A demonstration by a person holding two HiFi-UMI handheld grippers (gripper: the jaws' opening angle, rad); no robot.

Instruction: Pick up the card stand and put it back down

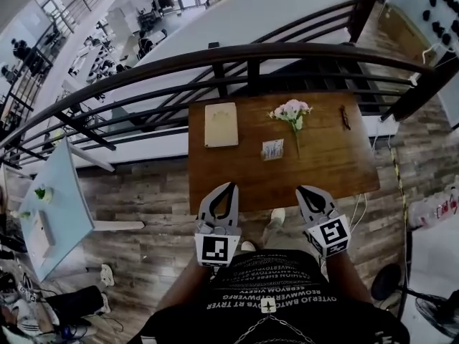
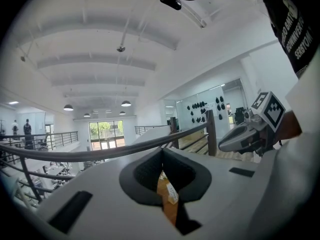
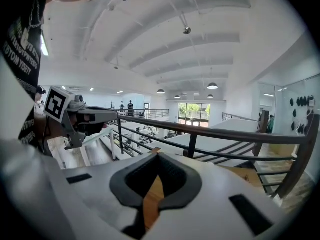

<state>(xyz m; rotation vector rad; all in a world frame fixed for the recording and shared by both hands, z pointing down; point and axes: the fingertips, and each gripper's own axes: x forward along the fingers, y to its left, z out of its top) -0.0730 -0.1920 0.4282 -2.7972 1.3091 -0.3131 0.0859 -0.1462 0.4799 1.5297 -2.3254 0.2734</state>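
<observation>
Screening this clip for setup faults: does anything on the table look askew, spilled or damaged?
Nothing stands out. The card stand sits mid-table, the cream pad lies square to the table, and the flower sprig lies loose but intact. No spill or damage shows.

A: The table [image 1: 337,174]?
B: Brown wood, smooth, faint sheen.
A: The floor [image 1: 143,199]?
B: Grey-brown wood planks, matt, weathered-looking.
A: And the left gripper [image 2: 161,150]?
B: Matt white plastic, dark textured pads [image 2: 145,173].
</observation>
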